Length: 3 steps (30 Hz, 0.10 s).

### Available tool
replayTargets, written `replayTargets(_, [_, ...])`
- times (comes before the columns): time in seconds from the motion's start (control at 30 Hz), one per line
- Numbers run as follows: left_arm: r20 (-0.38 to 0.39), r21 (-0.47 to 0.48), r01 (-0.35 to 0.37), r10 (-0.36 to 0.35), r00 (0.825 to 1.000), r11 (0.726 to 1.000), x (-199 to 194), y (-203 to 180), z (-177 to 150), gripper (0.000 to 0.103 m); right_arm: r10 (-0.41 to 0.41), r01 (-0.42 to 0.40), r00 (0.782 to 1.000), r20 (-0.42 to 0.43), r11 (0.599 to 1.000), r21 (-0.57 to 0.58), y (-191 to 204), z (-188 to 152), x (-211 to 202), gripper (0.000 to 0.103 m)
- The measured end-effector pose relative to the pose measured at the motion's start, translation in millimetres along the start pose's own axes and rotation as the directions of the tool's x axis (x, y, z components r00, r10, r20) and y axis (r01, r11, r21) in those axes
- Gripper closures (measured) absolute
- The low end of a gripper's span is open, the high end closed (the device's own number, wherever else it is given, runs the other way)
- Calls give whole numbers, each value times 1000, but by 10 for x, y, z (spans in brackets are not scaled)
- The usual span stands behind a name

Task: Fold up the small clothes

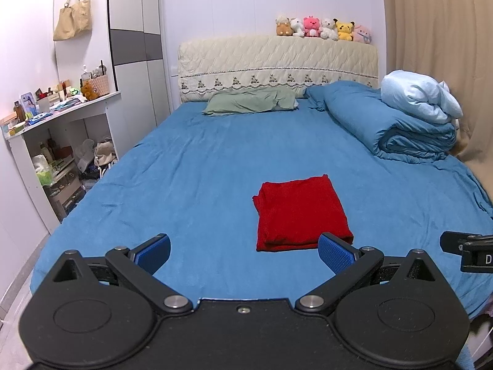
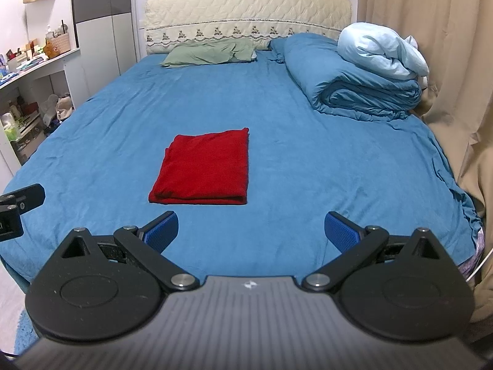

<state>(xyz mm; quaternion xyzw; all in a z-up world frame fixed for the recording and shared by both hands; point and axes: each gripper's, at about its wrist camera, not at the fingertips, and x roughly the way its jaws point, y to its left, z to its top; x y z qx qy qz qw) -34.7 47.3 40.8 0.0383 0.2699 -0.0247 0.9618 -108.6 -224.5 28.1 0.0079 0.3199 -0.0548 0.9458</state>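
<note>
Left gripper [image 1: 245,254] at bottom centre of the left wrist view, jaws spread wide, nothing between the blue pads [image 1: 153,252]. Right gripper [image 2: 252,233] at bottom centre of the right wrist view, likewise spread wide and empty. Both above the near part of the blue bed sheet [image 1: 191,178], not touching the cloth.

One red garment [image 1: 300,214], folded into a neat rectangle, flat on the sheet. In the left wrist view, just above and right of centre, its near edge partly behind the right-hand pad. In the right wrist view [image 2: 201,168], above and left of the jaw gap, clear of both pads.

Farther up: one green pillow [image 1: 251,101] against the quilted headboard [image 1: 277,58], one rolled blue duvet [image 1: 388,123] at upper right with one pale blue bundle [image 1: 419,94] on top. Six plush toys [image 1: 323,29] in a row along the headboard's top. One beige bag [image 1: 72,20] hanging at upper left, above a cluttered white shelf [image 1: 61,114].
</note>
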Motion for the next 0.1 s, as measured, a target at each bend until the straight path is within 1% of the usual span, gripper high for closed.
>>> replayTargets(0.1, [-1,-1,-2,2,1000,1000,-6,5,-8,0,0,0,1000,-1,1000,0,-1,1,0,0])
